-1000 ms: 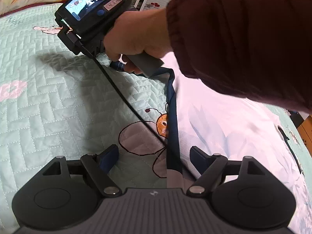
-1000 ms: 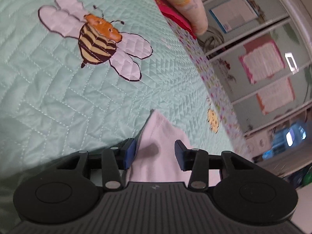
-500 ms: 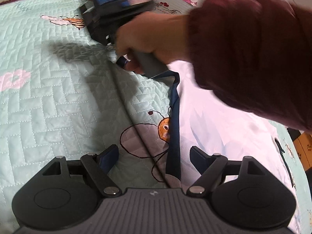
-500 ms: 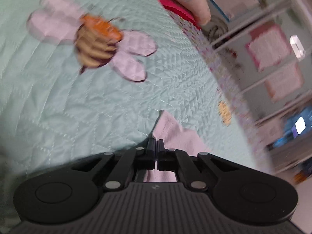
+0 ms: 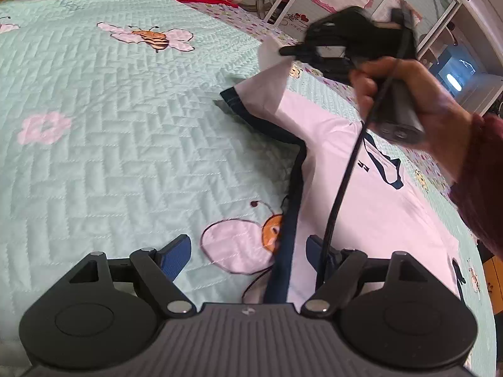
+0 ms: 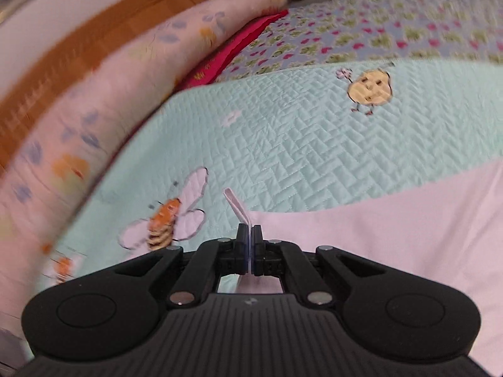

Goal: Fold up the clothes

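A white T-shirt (image 5: pixel 371 207) with navy trim lies on the mint quilted bedspread (image 5: pixel 110 144). Its navy side stripe (image 5: pixel 290 220) runs down between the wide-apart fingers of my left gripper (image 5: pixel 248 253), which is open low over the cloth. My right gripper (image 5: pixel 292 51), held by a hand in a dark red sleeve, is lifted at the upper right and pulls a white sleeve corner (image 5: pixel 267 72) up off the bed. In the right wrist view my right gripper (image 6: pixel 249 240) is shut on that thin white cloth edge (image 6: pixel 234 202), with the shirt (image 6: pixel 393 235) spreading to the right.
A pink floral pillow (image 6: pixel 94 110) and a red one (image 6: pixel 242 44) lie along the head of the bed by a wooden headboard (image 6: pixel 78 56). A black cable (image 5: pixel 342 182) hangs from the right gripper's handle across the shirt. Cabinets with posters stand beyond the bed.
My right gripper closed on the shirt's corner, then lifted and swung right, rolling over, dragging the cloth up. The left gripper stayed open in place.
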{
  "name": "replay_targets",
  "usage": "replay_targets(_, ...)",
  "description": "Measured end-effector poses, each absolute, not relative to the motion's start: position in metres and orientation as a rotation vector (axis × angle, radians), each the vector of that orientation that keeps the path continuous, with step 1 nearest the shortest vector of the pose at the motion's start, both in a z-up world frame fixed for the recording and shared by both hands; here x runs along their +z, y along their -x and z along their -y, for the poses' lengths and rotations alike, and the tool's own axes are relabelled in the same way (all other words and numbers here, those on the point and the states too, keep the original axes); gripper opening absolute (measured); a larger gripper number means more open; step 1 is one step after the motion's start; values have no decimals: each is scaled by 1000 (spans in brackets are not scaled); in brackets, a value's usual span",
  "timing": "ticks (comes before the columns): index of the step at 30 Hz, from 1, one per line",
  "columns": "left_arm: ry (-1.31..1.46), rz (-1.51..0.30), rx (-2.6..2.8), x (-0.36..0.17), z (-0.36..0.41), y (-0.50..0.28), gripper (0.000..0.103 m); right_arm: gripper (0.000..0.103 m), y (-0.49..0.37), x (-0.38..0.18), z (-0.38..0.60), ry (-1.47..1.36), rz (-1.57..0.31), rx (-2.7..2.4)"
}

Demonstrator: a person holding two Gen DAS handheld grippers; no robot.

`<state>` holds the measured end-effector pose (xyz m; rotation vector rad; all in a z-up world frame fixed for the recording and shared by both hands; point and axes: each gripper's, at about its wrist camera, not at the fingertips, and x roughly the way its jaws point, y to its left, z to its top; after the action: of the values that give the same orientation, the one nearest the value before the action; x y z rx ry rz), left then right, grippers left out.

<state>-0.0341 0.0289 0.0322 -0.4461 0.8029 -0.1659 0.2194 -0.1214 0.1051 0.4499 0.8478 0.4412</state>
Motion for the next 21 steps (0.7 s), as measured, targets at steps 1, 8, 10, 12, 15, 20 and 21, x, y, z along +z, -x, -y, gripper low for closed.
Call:
replay_targets(1,428,-807,-179,33,-25,32,83,0,-219,105,131,-496,-848,454)
replay_targets(8,528,-848,-300,27,-20,22,87,0,-216,107,191,-828,-834,569)
replay_targets(10,603,-856,-333,25,-26,22,87,0,-214,110,205,-871,-824,590)
replay_targets(12,754,-875,-413,19,-38,22,87,0,-213,112,218,-891,-819,595)
replay_targets(15,846,-881,-495,20,-50,28,87,0,-214,106,233,-877,-829,565)
replay_targets(20,905,-944,-570,20,-68,42,88,0,-221,85,250,-893,-834,498)
replay_targets(21,879,-942,-517,22,-72,45,88,0,-223,81,252,-895,-837,488)
